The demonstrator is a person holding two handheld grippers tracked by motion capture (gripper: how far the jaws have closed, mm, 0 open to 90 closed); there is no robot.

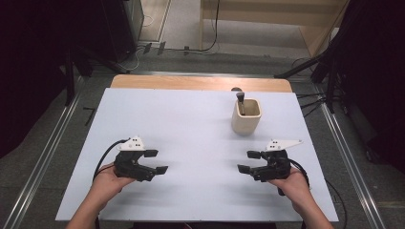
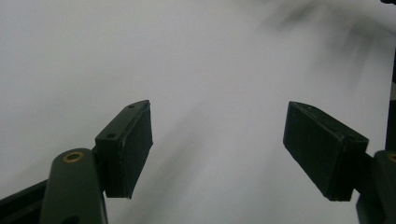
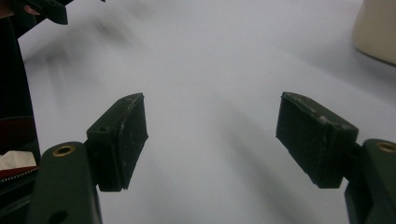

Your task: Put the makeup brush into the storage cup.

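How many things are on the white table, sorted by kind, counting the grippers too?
Grippers: 2, left gripper and right gripper, both open and empty
Cream cups: 1, cup
Dark-handled tools standing in the cup: 1, tool
Total: 4

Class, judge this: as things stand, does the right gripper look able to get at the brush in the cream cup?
Probably yes. The right gripper is open and empty, bare table lies between it and the cup, and the brush sticks up above the rim.

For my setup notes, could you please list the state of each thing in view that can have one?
Left gripper: open, holding nothing.
Right gripper: open, holding nothing.
Cup: upright on the table, apart from both grippers.
Brush: standing in the cup, its end sticking out above the rim.
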